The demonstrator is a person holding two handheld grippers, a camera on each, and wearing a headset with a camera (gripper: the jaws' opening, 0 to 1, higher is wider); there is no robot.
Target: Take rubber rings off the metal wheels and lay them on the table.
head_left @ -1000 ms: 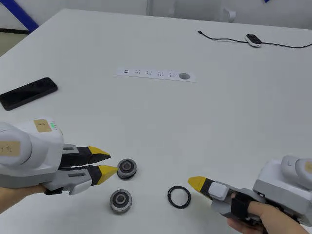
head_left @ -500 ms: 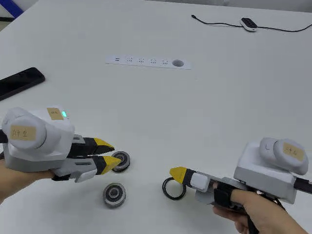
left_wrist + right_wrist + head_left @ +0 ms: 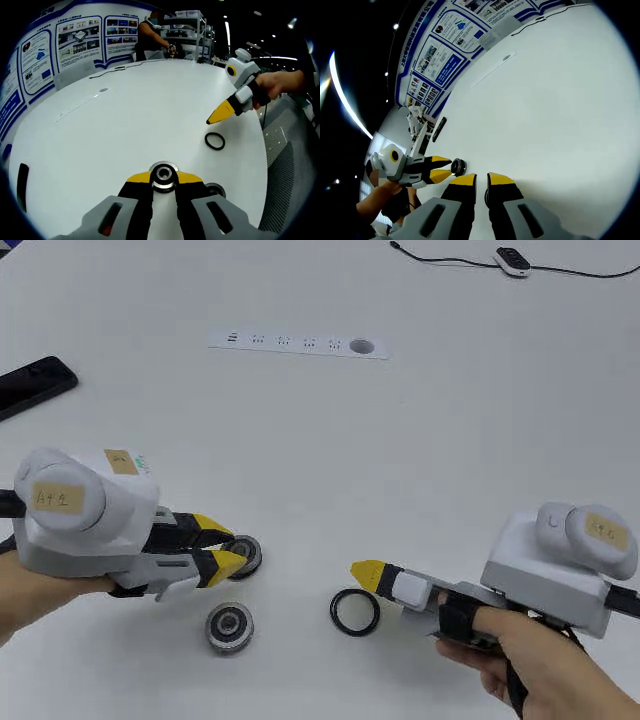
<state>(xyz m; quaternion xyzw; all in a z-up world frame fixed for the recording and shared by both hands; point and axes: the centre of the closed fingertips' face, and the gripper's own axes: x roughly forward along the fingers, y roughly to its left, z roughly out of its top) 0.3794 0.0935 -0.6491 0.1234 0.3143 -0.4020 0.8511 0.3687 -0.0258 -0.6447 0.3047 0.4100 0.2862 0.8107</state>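
Two metal wheels lie on the white table (image 3: pixel 440 420). One wheel (image 3: pixel 245 553) (image 3: pixel 164 176) sits between the yellow tips of my left gripper (image 3: pixel 224 544) (image 3: pixel 164 178), whose jaws stand slightly apart around it. The other wheel (image 3: pixel 229 627) (image 3: pixel 215 189) lies flat just in front of that gripper. A loose black rubber ring (image 3: pixel 355 611) (image 3: pixel 214 141) lies on the table. My right gripper (image 3: pixel 368 575) (image 3: pixel 482 180) hovers just beside the ring, jaws together and holding nothing. The right gripper view shows the left gripper (image 3: pixel 440 167) and its wheel (image 3: pixel 458 164).
A white power strip (image 3: pixel 298 343) lies mid-table. A black phone (image 3: pixel 30 385) rests at the left edge. A small remote with a cable (image 3: pixel 512 260) sits at the far right. A person (image 3: pixel 150 35) stands beyond the table's far end.
The left gripper has crept forward until the nearer wheel sits between its tips. The right gripper has shifted left, its tip now beside the loose ring. The head camera tilted down.
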